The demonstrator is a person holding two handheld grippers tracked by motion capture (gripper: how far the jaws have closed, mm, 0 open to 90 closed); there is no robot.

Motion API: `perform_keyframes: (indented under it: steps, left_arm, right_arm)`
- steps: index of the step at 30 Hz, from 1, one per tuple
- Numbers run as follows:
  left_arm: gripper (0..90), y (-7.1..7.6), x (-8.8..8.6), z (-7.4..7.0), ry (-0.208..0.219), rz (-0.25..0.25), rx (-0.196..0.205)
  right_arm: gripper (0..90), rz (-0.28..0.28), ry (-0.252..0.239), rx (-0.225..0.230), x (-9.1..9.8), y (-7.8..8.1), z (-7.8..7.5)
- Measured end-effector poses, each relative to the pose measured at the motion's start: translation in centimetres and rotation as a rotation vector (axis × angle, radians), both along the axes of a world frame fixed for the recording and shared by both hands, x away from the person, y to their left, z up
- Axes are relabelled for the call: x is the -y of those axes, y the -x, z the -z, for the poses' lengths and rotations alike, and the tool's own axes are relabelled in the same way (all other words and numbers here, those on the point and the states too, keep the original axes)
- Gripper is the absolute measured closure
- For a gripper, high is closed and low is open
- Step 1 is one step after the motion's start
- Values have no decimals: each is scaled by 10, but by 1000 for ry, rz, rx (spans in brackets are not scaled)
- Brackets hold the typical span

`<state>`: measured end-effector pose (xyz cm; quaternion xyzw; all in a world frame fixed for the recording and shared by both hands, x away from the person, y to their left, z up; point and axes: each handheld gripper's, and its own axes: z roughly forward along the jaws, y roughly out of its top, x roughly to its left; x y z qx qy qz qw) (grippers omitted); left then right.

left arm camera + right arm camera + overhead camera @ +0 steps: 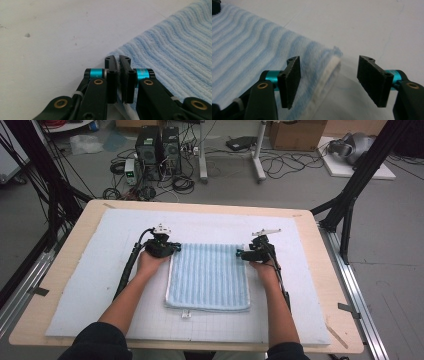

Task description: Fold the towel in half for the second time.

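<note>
A: What is the cloth like?

B: It is a light blue towel (pixel 208 276) with soft ribbed stripes. It is folded into a rectangle and lies flat in the middle of the white mat (pixel 90 285), on the wooden table (pixel 60 270). It has a white hem along its side edge, and a small tag pokes out at the near edge.

A: Where are the grippers?

B: Both are at the far corners of the towel. The left gripper (pixel 118 65) is clenched on the far left corner, with its black jaws squeezed on the cloth (just a thin sliver of towel shows between them). The right gripper (pixel 329 83) is at the far right corner. Its jaws stand apart, one over the blue cloth and one over the bare mat, with the white hem between them. They do not pinch it yet.

A: Is there room to move?

B: Yes. Bare mat lies on the left, right, near and far sides of the towel. The table's edges are well apart from the towel.

A: Any boxes or bowls?

B: Cardboard boxes (pixel 297 134) sit far off on the floor, and I cannot tell what is in them.
</note>
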<state>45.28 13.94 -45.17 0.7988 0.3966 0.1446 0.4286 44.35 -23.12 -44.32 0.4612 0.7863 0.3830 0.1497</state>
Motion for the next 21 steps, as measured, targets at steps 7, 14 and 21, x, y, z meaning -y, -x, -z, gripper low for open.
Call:
perform_keyframes:
  steps: [7,14,21]
  left_arm:
    - [852,0,-1,0,2,3,-4]
    - [867,-7,-7,-7,94,-39,42]
    - [866,-7,-11,-26,184,-27,106]
  right_arm:
    - [789,-78,48,-6,-19,-11,0]
    - [835,-45,74,64,-19,-12,-7]
    - [835,-7,-1,131,-12,-11,-18]
